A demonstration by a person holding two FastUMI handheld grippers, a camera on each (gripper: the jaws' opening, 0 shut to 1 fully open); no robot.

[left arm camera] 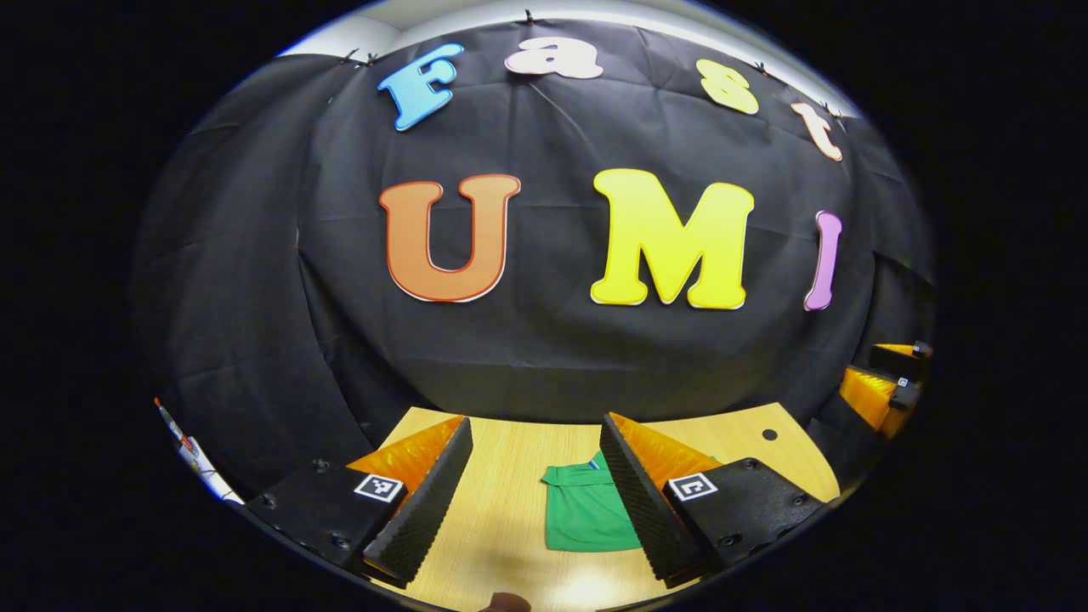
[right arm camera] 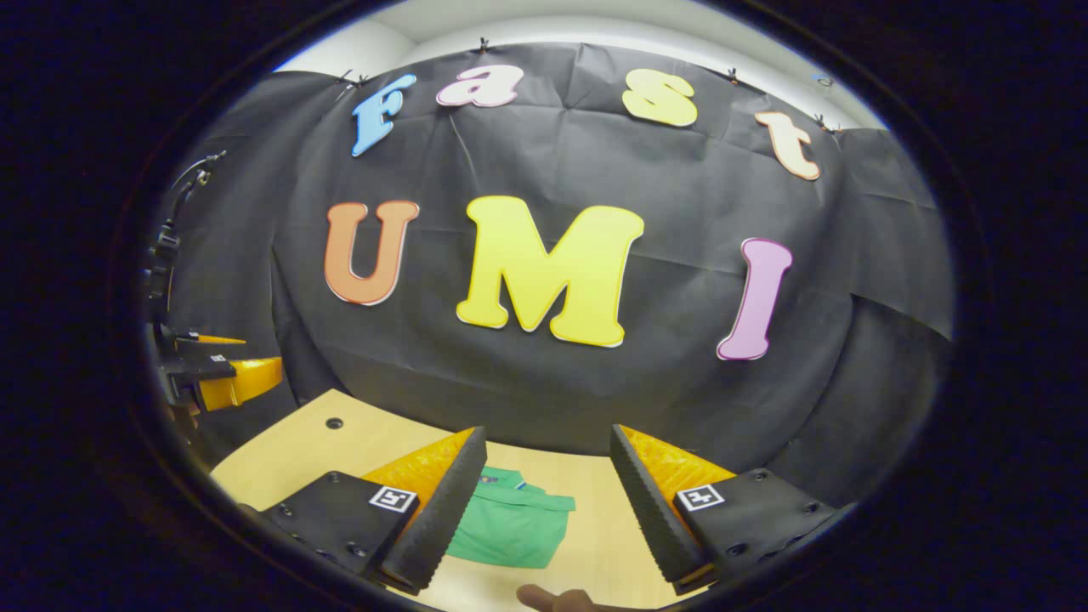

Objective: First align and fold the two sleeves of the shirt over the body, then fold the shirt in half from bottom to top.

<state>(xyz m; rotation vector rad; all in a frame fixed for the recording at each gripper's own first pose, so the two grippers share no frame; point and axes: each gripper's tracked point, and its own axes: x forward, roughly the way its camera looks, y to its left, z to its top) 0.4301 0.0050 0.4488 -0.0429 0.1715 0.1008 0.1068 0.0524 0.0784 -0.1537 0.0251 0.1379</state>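
The green shirt [left arm camera: 586,514] lies on the light wooden table [left arm camera: 510,476] as a compact folded rectangle, collar end toward the booth wall. My left gripper [left arm camera: 535,422] hovers over the table, open, with nothing between its fingers; its right finger [left arm camera: 637,493] covers the shirt's right edge. In the right gripper view the shirt [right arm camera: 510,527] sits low and left of centre, partly behind the left finger [right arm camera: 442,510]. My right gripper [right arm camera: 546,432] is open and holds nothing. Neither gripper touches the shirt.
A round cable hole [left arm camera: 769,434] [right arm camera: 334,422] marks the table's far part. The right gripper's orange body [left arm camera: 880,382] shows at the far right, the left one's body [right arm camera: 225,378] at the far left. A hand's fingertip [right arm camera: 561,599] peeks in below.
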